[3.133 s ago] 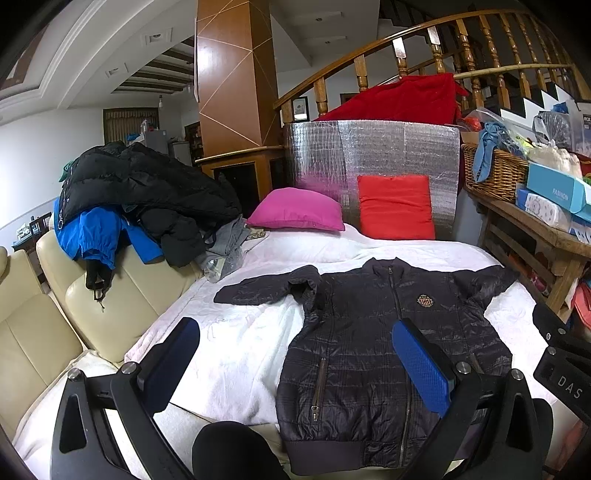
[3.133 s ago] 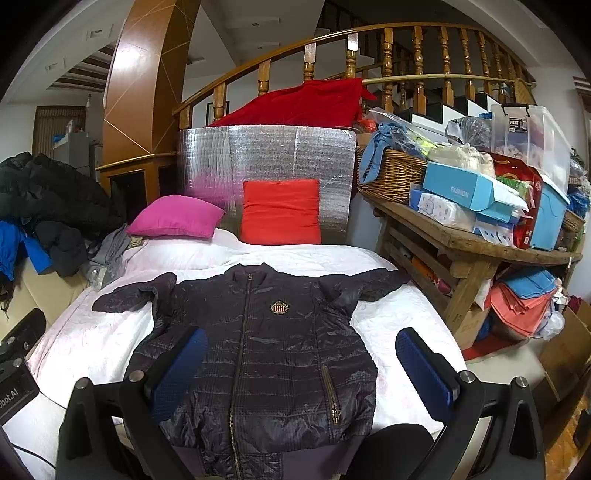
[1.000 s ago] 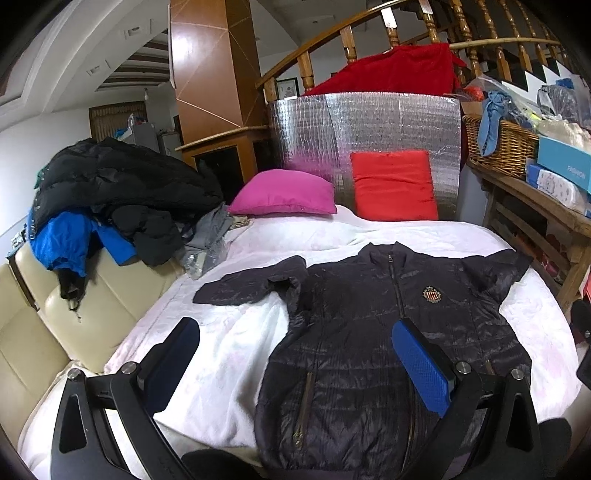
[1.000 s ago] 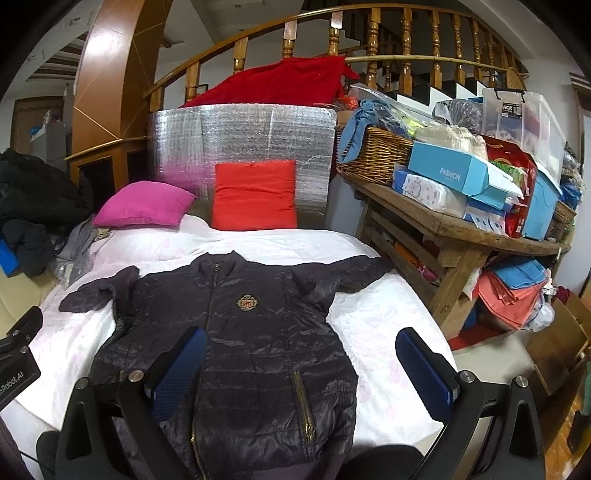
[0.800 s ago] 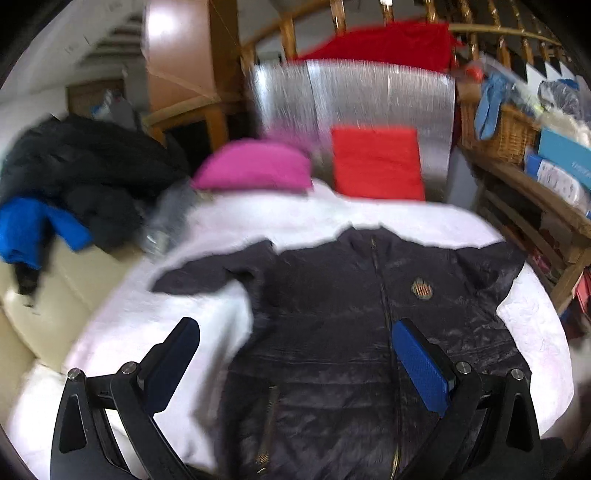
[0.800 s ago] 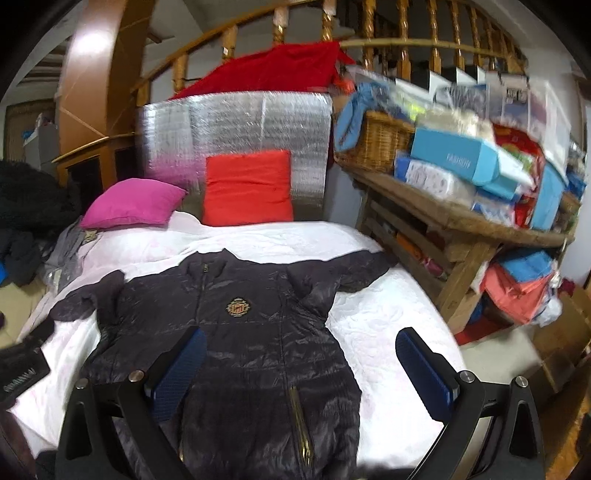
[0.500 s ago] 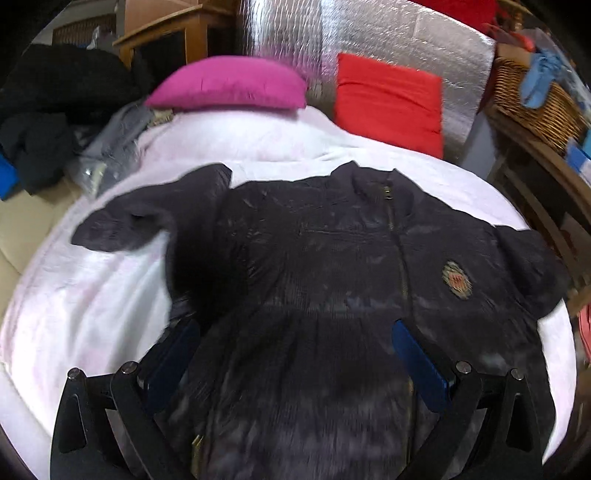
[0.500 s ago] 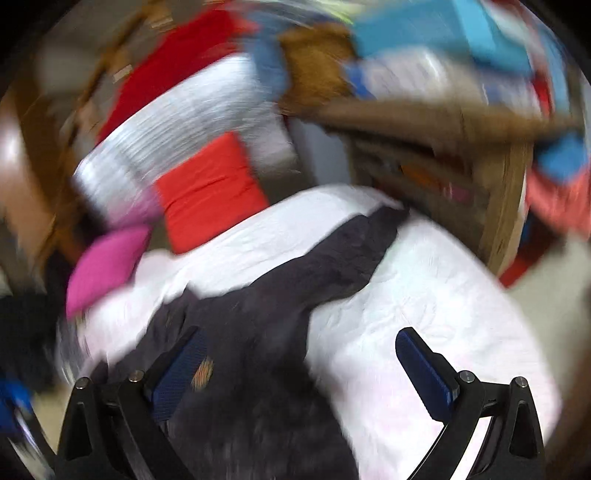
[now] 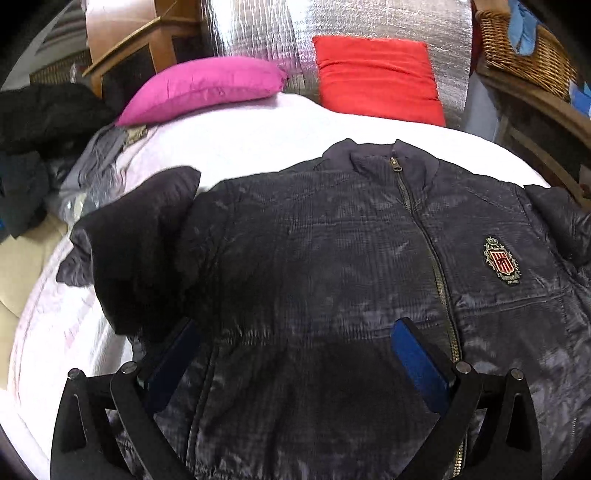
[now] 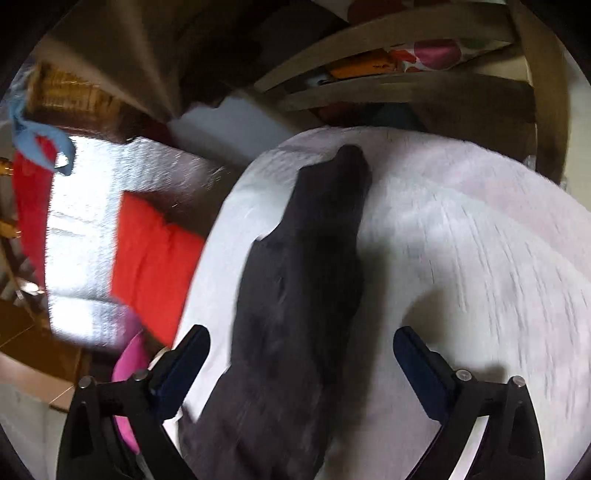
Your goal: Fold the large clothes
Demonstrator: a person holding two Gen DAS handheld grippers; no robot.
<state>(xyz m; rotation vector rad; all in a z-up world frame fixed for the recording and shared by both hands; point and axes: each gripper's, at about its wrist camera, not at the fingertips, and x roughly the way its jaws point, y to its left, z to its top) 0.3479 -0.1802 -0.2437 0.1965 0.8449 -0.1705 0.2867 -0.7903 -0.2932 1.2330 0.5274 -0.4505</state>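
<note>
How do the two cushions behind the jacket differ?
The pink cushion lies flat on the white cover, puffy with rounded edges. The red cushion stands propped against the silver foil panel, squarer and flatter, to the pink one's right. Both are plain and untouched beyond the jacket's collar.

Bare white bed cover (image 9: pixel 258 136) lies open between jacket (image 9: pixel 332 258) collar and the pillows — pink pillow (image 9: pixel 199 86), red pillow (image 9: pixel 373 77). Left edge crowded by piled clothes (image 9: pixel 40 122). Right side — wooden shelf unit (image 10: pixel 406 92) stands close beside the bed's edge.
</note>
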